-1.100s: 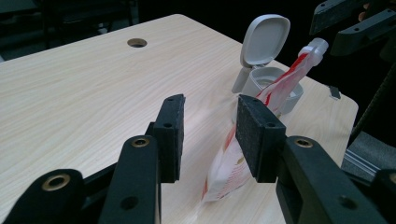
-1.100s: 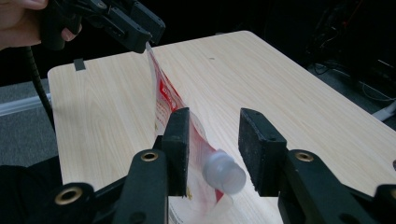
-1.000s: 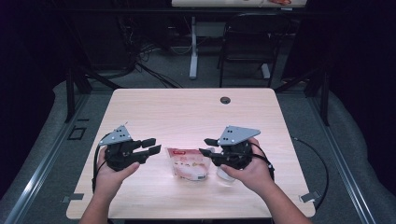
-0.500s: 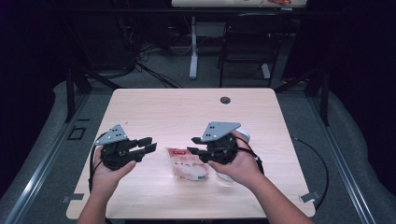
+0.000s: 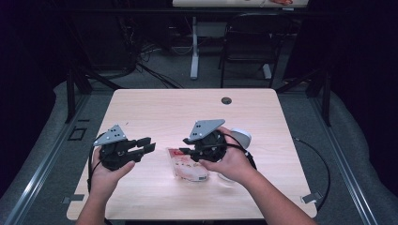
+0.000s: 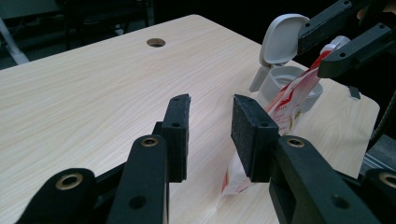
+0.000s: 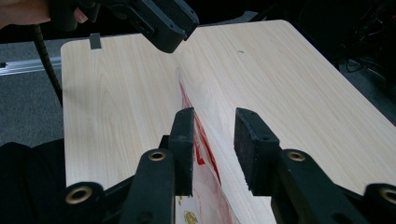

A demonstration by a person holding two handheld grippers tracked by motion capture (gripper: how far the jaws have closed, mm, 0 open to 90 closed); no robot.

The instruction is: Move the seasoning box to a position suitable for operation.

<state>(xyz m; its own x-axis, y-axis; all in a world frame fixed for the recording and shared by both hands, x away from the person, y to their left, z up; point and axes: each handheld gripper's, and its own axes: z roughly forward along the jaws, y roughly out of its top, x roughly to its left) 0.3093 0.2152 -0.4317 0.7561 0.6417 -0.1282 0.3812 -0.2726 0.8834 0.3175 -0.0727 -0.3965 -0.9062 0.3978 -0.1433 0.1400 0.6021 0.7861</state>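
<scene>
- The right tool (image 5: 184, 151) has its jaws apart to a middling gap and straddles the upper edge of a red-and-white pouch (image 5: 187, 164). In the right gripper view the pouch (image 7: 201, 154) rises between the two pads (image 7: 183, 140), nearer the left one, and I cannot tell whether either pad touches the film yet.
- The pouch sits near the middle of the desk (image 5: 155, 108), towards the person's edge. From the left gripper view it looks tipped up on edge, not lying flat.
- The left tool (image 5: 148, 145) hovers just beside the pouch on its left, jaws parted about as wide and holding nothing. In its own view the pouch (image 6: 280, 116) stands just off its right pad (image 6: 247, 135).
- Behind the pouch, next to the right hand (image 5: 232, 161), stands a small grey container with a flip lid open (image 6: 282, 70).
- My guess is the step in hand is pinching the pouch's top edge with the right tool.
- To do it well, I would centre the edge between the pads before closing, since thin film slips out of a lopsided grip.
- Closing should be slow and low on the seam, so the pouch does not buckle or tip.
- The left tool would do best steadying the far corner, clear of the right jaws.
- Watch the open container: a swing of the pouch could knock it.
</scene>
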